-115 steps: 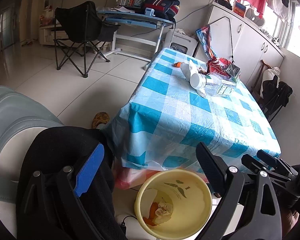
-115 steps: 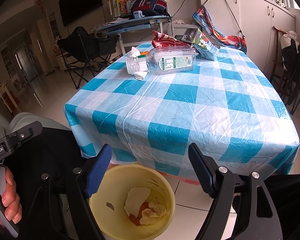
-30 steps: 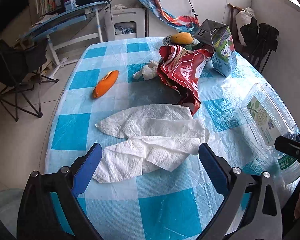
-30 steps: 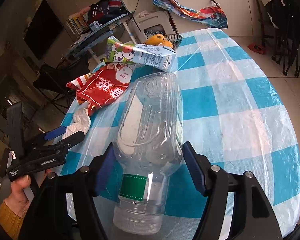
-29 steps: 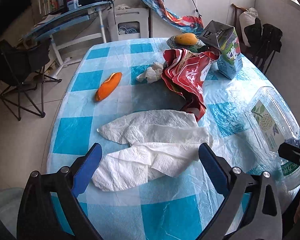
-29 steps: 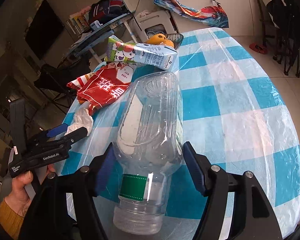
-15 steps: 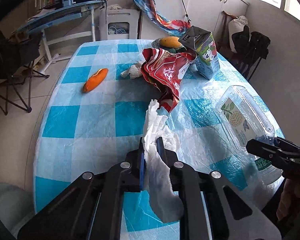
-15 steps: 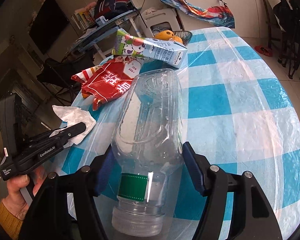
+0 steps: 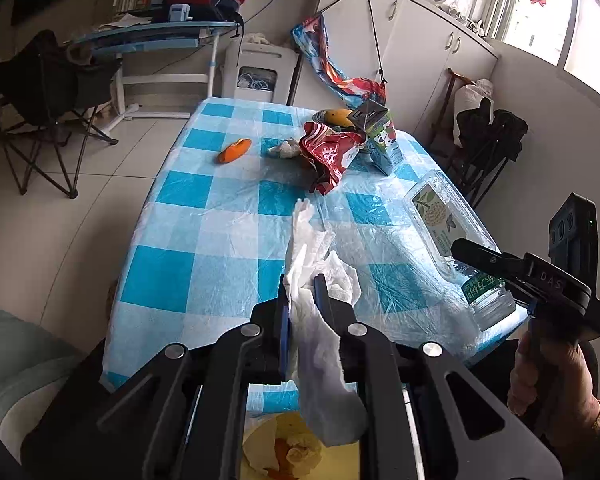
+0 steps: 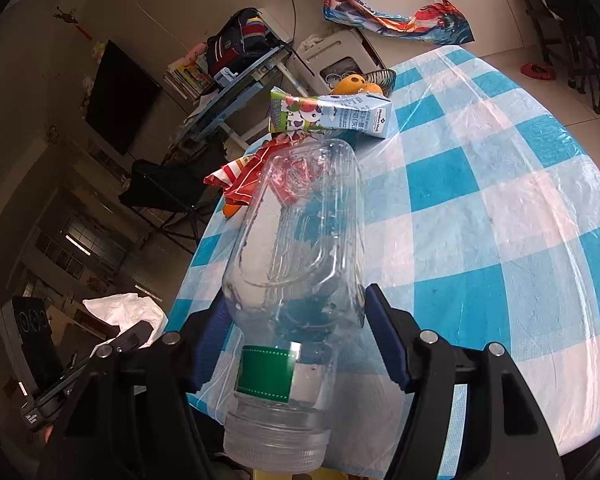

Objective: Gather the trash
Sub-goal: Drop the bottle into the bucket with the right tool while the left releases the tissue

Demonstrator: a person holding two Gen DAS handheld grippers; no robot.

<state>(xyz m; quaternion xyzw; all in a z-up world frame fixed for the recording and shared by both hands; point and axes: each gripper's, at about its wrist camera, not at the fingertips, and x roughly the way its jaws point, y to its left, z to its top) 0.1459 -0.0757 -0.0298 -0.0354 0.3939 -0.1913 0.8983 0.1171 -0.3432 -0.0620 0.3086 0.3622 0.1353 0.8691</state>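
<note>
My left gripper (image 9: pixel 301 280) is shut on a white paper towel (image 9: pixel 324 360), which hangs from the jaws above the near table edge. Under it is a yellow bin (image 9: pixel 260 450) holding scraps. My right gripper (image 10: pixel 296 320) is shut on a clear plastic bottle (image 10: pixel 300 240), pads pressing on both sides below its green label, neck towards the camera. In the left wrist view the bottle (image 9: pixel 436 212) lies at the table's right edge. An orange peel (image 9: pixel 234 150), a crumpled tissue (image 9: pixel 284 148), a red snack bag (image 9: pixel 330 152) and a milk carton (image 9: pixel 382 142) lie farther back.
The table (image 9: pixel 220 216) has a blue and white check cover. A fruit basket (image 10: pixel 364 78) stands at its far end. A folding chair (image 9: pixel 48 92) and a desk (image 9: pixel 152 38) stand to the left, dark chairs (image 9: pixel 488 136) to the right.
My left gripper has shut on the paper towel, lifted it off the table and drawn back over the bin. The right gripper kept its hold on the bottle and tilted slightly.
</note>
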